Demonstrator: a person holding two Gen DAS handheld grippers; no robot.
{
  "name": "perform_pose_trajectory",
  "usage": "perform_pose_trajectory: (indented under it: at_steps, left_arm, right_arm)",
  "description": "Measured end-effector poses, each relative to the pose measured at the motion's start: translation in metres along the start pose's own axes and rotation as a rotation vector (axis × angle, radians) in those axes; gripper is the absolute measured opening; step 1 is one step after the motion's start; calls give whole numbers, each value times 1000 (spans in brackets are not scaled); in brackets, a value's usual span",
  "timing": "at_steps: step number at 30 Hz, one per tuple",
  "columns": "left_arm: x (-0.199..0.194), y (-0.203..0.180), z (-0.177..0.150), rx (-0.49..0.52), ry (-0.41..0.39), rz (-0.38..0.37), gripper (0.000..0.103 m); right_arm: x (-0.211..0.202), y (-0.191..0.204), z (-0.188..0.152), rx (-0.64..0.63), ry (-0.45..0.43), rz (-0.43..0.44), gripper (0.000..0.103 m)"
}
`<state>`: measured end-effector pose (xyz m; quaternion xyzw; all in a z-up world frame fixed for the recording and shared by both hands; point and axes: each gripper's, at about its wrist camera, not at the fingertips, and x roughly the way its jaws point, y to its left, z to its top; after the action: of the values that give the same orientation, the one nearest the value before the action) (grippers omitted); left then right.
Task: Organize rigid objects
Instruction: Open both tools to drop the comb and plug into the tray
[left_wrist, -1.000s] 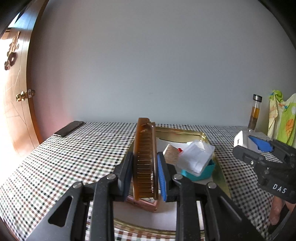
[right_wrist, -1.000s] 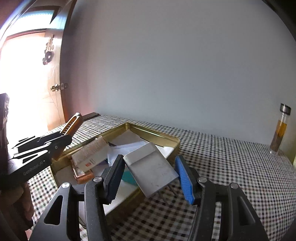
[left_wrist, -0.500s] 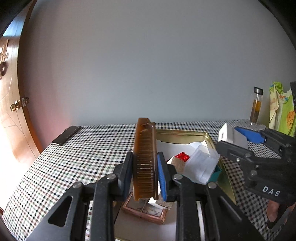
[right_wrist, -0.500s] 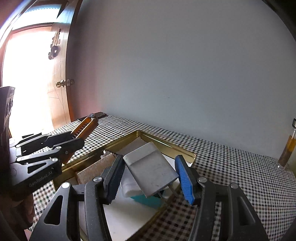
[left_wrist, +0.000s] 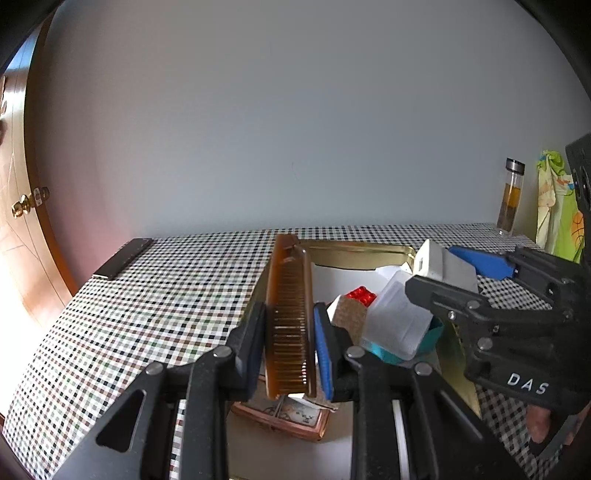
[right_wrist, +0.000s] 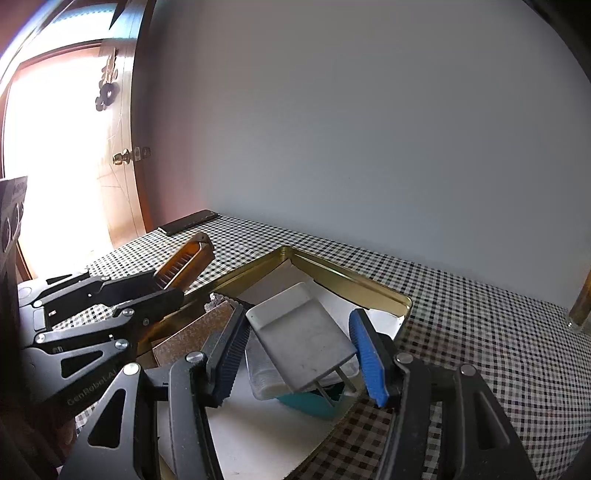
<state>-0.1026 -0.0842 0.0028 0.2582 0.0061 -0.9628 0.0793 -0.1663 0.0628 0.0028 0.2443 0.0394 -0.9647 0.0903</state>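
- Left gripper: jaws closed on a brown comb, held on edge above the tin's left rim; not yet put down.
- Right gripper: jaws clamped on a white plug adapter, prongs toward the camera, raised over the tin's near right part; not yet put down.
- Tin: gold, shallow, rectangular, on the checked table; appears lined with white paper. Serves, by judgement, as the collecting place.
- Already inside the tin: clear plastic box resting on a teal box; cork-coloured block beside them; small red item just behind the block; copper-framed flat case at the near left corner, under the comb.
- Outside the tin: dark flat bar at the table's far left corner; bottle of amber liquid at the far right edge. Whether either belongs to the task cannot be told.
- Progress, judged: well along. Several items are stowed, though piled loosely, not neatly. Left to do: lower and release comb and adapter, then perhaps the bar.
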Motion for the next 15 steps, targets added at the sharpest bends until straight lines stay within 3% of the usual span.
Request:
perform_pose_trajectory:
  at_steps: [4, 7, 9, 11, 15]
  left_arm:
    - [1, -2, -3, 11, 9, 1, 25]
    - [3, -6, -6, 26, 19, 11, 33]
    - [2, -3, -8, 17, 21, 13, 44]
    - [-1, 0, -11, 1, 11, 24, 64]
    - [-12, 5, -17, -18, -8, 42, 86]
  right_arm:
    - [4, 2, -3, -7, 23, 38, 59]
    - [5, 8, -5, -29, 19, 40, 61]
    - [4, 11, -7, -41, 11, 23, 62]
    - [0, 7, -8, -30, 1, 23, 66]
    - [-9, -2, -10, 18, -22, 26, 74]
